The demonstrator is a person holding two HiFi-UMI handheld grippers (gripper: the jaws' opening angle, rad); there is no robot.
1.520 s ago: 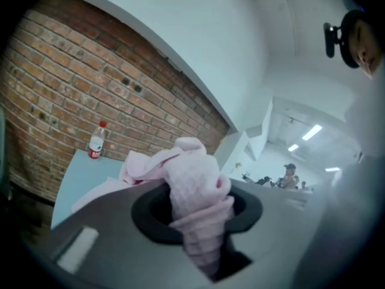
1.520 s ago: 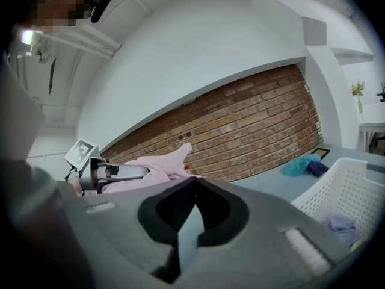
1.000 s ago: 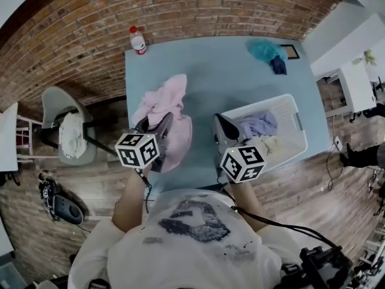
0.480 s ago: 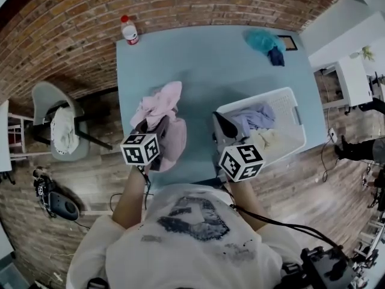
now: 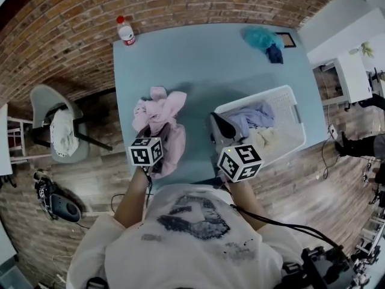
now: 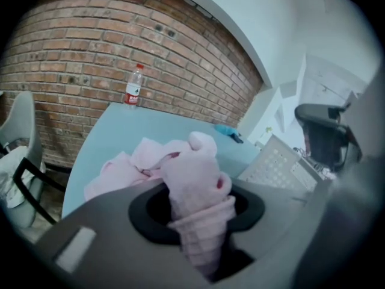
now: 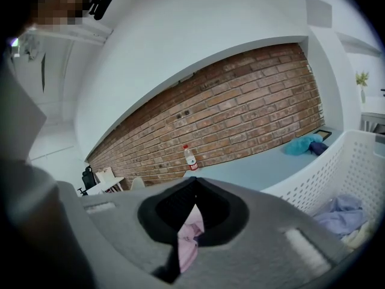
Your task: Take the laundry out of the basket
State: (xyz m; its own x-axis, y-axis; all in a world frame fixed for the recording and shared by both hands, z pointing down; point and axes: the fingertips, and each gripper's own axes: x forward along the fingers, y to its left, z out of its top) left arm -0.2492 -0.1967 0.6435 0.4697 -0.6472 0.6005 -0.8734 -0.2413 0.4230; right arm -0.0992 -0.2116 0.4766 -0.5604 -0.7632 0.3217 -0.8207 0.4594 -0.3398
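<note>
On a pale blue table (image 5: 216,59) by a brick wall (image 5: 180,5), the left gripper (image 6: 197,209), jaws narrow and just easing open, pinches a pink garment (image 5: 161,107) lying left of the laundry basket (image 5: 284,103). The right gripper (image 7: 193,191), beside the basket, has its jaws together.

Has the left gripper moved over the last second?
Yes. The left gripper sank toward the table, its cube shrinking against the unchanged basket; its jaws, opening slightly, hold the pink garment.
</note>
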